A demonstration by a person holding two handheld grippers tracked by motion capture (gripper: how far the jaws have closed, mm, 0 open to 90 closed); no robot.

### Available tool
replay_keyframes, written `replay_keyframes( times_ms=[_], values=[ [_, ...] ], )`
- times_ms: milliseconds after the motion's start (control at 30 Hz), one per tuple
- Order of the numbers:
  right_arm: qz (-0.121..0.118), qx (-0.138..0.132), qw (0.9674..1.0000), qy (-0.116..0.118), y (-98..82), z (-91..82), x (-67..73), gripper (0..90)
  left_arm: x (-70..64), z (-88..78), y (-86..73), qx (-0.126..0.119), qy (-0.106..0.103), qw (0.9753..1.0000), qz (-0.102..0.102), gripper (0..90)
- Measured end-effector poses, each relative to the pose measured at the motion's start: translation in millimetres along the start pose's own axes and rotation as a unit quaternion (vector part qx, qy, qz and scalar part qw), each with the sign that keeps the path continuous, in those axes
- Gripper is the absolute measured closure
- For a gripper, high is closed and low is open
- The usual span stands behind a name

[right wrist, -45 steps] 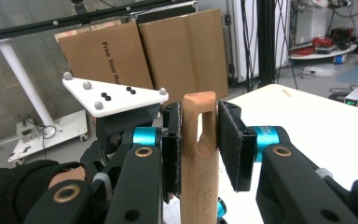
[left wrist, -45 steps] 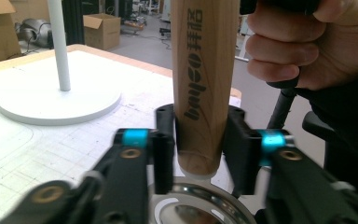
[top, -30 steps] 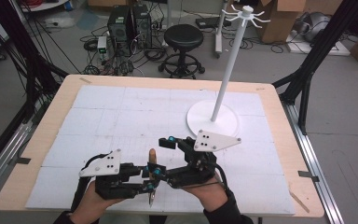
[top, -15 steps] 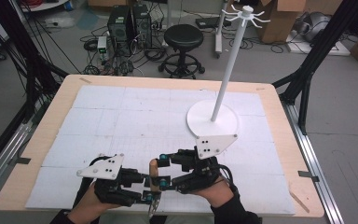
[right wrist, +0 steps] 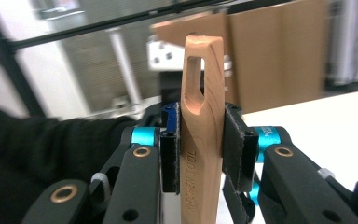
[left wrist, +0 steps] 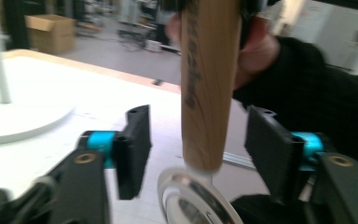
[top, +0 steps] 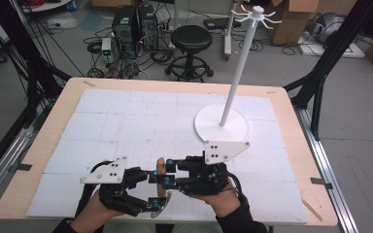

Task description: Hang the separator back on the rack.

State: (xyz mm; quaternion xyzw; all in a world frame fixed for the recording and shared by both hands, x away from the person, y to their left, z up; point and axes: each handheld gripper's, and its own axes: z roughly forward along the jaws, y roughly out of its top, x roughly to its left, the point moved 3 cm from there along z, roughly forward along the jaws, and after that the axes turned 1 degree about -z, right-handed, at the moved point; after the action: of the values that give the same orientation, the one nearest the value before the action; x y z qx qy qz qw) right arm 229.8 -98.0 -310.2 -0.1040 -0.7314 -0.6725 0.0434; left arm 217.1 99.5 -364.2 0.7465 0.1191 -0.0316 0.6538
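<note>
A utensil with a wooden handle (top: 161, 170) and a round metal head (top: 160, 206) stands upright near the table's front edge. My right gripper (top: 169, 172) comes in from the right. Its jaws have just been closing, and in the right gripper view (right wrist: 203, 149) both pads press on the handle (right wrist: 203, 140) below its hanging slot. My left gripper (top: 154, 189) reaches in from the left. Its jaws have just been opening and now stand open (left wrist: 198, 149), with the handle (left wrist: 205, 93) between them and clear of both pads. The metal ring (left wrist: 191, 196) hangs below.
A white stand (top: 222, 124) with a round base, a tall pole and hooks on top stands at the right back of the table. White sheets (top: 126, 126) cover the wooden tabletop. A stool and computer cases sit on the floor beyond.
The right gripper's jaws have closed onto the wooden handle. The left gripper's jaws have let go of it and spread apart. Both hands kept their places.
</note>
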Motion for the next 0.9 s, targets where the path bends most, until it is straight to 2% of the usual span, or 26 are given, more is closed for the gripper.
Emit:
replay_keyframes(
  times_ms=[33, 67, 200, 300, 400, 467, 500, 700, 900],
  values=[
    [0.000, -0.001, 0.9999, -0.014, 2.3, -0.4, -0.1, 70.2, 1.2, -1.0, 0.2, 0.001, 0.008, 1.0000, -0.001, 39.1],
    [0.000, -0.001, 0.9999, -0.014, 2.3, -0.4, -0.1, 70.2, 2.2, -1.8, 0.6, -0.002, 0.016, 0.9999, -0.001, 39.1],
    [0.002, 0.001, 0.9978, -0.066, 8.4, -2.3, -1.2, 70.2, 5.6, -5.7, 1.7, -0.005, 0.052, 0.9986, 0.004, 39.1],
    [0.016, -0.002, 0.9942, -0.107, 9.5, -4.0, -3.7, 70.2, 6.5, -6.3, 2.0, -0.009, 0.068, 0.9976, 0.005, 39.2],
    [0.024, -0.005, 0.9910, -0.132, 9.9, -4.0, -4.2, 70.2, 7.3, -6.7, 2.0, -0.010, 0.081, 0.9966, 0.006, 39.8],
    [0.020, -0.004, 0.9894, -0.144, 10.4, -2.9, -2.3, 70.2, 7.8, -6.9, 1.6, -0.008, 0.091, 0.9958, 0.006, 40.2],
    [0.020, 0.000, 0.9873, -0.157, 10.3, -1.3, -1.2, 70.2, 8.0, -6.7, 1.4, -0.007, 0.094, 0.9955, 0.007, 40.9],
    [0.027, 0.003, 0.9842, -0.175, 8.3, 2.0, -0.8, 70.2, 8.6, -4.5, -0.5, -0.001, 0.110, 0.9939, 0.006, 41.8],
    [0.033, 0.000, 0.9816, -0.188, 7.0, 6.4, 2.8, 70.2, 6.3, -0.3, -1.6, 0.004, 0.120, 0.9927, 0.006, 47.4]
  ],
)
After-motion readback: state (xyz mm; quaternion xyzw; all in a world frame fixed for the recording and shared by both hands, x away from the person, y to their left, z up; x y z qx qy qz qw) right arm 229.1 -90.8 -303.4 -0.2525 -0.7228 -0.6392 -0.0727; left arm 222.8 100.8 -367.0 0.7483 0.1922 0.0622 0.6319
